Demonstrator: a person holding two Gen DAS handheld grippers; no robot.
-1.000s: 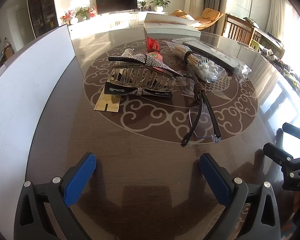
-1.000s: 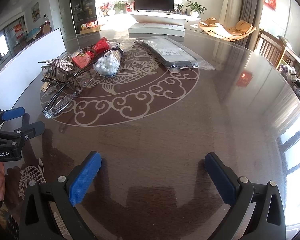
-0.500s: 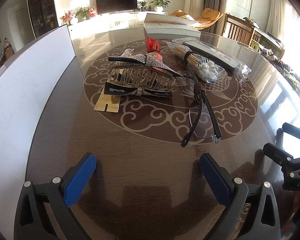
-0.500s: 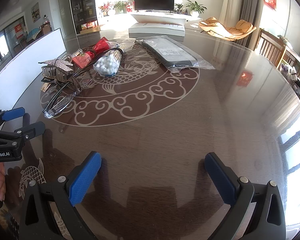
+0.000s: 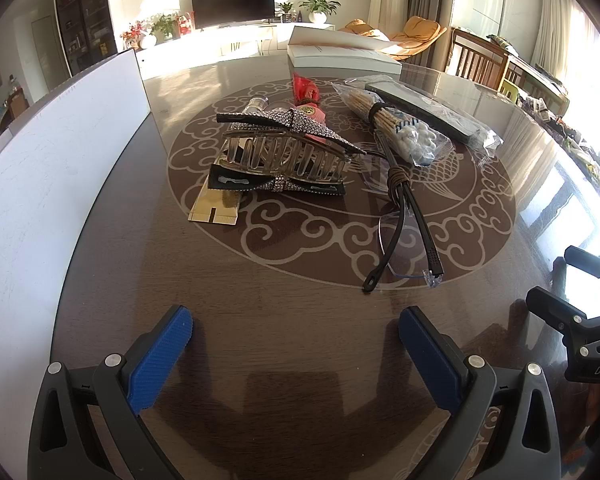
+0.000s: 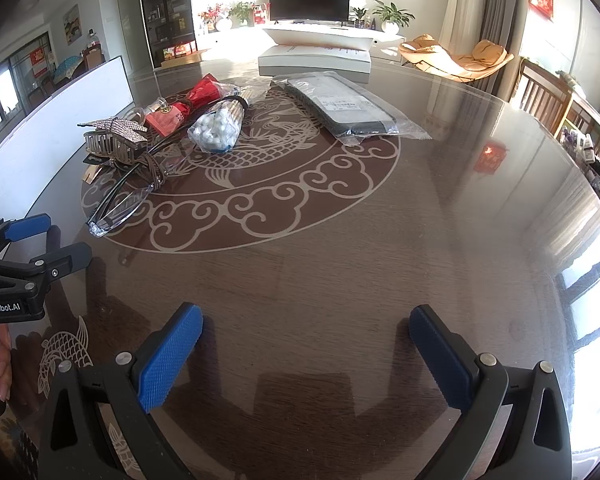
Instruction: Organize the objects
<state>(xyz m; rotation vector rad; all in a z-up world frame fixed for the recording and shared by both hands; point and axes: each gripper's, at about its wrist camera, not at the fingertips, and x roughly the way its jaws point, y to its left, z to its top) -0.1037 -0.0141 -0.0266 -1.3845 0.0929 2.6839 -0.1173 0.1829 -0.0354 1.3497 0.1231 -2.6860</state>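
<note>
A: Anything moved since a second ago?

B: Nothing that shows. Both grippers sit where they were, low over the table (image 5: 284, 344), and the pile lies as before.

A: How do the jaws stand?

B: The left gripper (image 5: 296, 330) has its jaws wide apart, with only bare table between them. The right gripper (image 6: 306, 322) is the same: wide, holding nothing.

A: Where are the things?

B: Ahead of the left jaws, well apart from them, lies the hair claw clip (image 5: 284, 152) with a rhinestone bow (image 5: 296, 124) on top of it, and a gold card (image 5: 216, 208) pokes out under its near end. Ahead and right of the left jaws are clear glasses (image 5: 404, 224), their cord knotted round the arms. Beyond those sits a bag of cotton swabs (image 5: 400, 128), then a dark flat item in a plastic bag (image 5: 432, 116). A red packet (image 5: 306, 90) lies behind the clip. From the right jaws, the whole pile is ahead and left; the plastic bag is straight ahead, far off.
</note>
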